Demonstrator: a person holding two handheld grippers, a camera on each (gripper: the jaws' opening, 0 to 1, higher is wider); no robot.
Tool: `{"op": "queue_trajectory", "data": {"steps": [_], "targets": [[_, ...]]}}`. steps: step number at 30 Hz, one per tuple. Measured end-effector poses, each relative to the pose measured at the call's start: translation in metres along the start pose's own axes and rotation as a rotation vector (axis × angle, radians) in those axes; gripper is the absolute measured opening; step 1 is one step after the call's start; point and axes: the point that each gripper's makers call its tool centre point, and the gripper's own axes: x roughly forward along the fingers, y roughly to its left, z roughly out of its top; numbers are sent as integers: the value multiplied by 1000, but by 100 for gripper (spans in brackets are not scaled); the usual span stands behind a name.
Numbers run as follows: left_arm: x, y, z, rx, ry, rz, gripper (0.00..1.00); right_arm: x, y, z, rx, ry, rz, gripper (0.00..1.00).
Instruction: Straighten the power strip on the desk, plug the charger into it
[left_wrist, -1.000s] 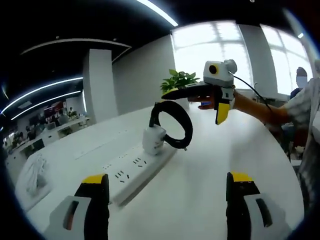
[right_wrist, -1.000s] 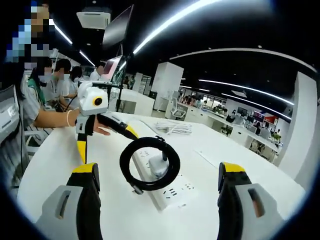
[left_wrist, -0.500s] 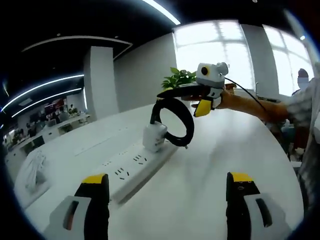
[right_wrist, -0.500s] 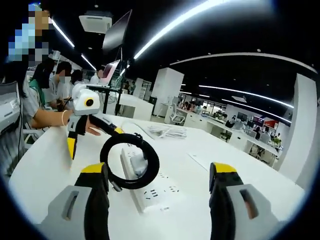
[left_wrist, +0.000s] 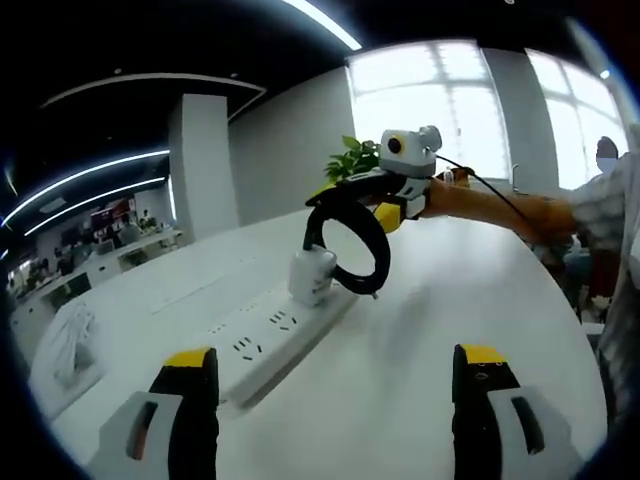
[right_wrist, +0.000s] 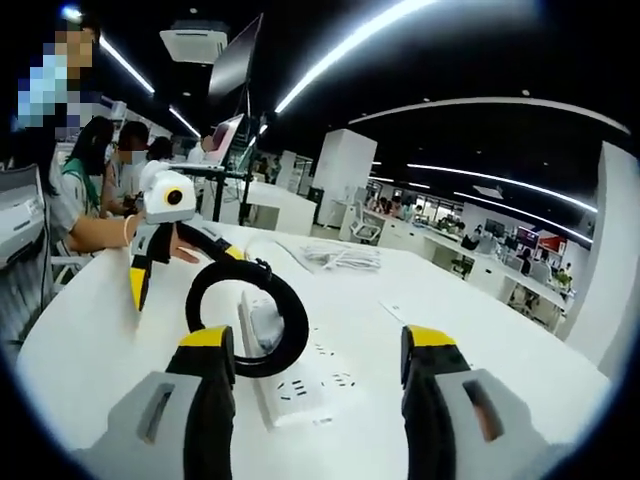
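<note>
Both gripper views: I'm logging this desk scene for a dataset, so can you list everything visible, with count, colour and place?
power strip: one, white, flat on the desk
charger: one, white, standing on the power strip
cable coil: one, black, looped above the charger
desk: one, white
potted plant: one, green, far desk end
cable bundle: one, white, further along the desk
people: several, seated at the side
right gripper: yellow-tipped, open, near the coil
left gripper: yellow-tipped, open, over the desk

White tabletop (left_wrist: 420, 330): white power strip (left_wrist: 270, 335) lies flat, charger (left_wrist: 312, 275) plugged in; white cable bundle (right_wrist: 345, 258) further off.
</note>
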Motion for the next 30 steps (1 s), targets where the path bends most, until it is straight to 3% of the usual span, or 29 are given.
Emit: {"op": "queue_trajectory", "data": {"steps": [11,18,30], "targets": [[0,3,-3,-9,8,9,99,20,11,3,-84,74,67,70],[1,3,-2,-3,7,6,99,32,21,-3,-145,158,123,70],[3,1,-4,9,24,-7,99,58,32,2,-186,229,212,67]]}}
